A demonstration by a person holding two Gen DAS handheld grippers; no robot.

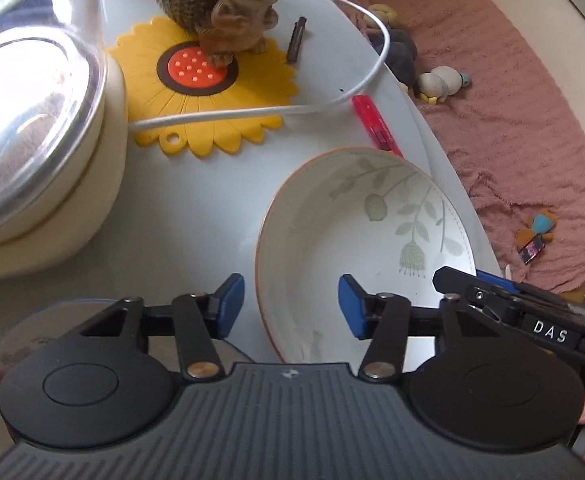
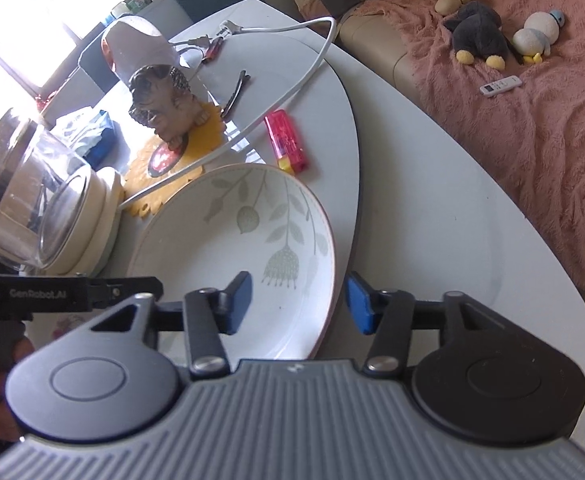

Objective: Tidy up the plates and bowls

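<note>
The plate (image 1: 356,240) sits on the white table (image 1: 196,208), near its edge, between the glass pot (image 1: 24,120) and the red lighter (image 1: 376,124). It looks hard, smooth and easy to break, so it may slip. The rim is the best place to hold it. The left gripper (image 1: 291,306) is wide open over the plate's left rim, holding nothing. The right gripper (image 2: 299,303) is open too, with the right rim between its pads.

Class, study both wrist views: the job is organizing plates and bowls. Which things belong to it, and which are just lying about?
Belonging to the job:
floral plate
glass bowl
left tongs, open
right tongs, open

Just lying about:
dog figurine
sunflower mat
white cable
red lighter
hair clip
</note>
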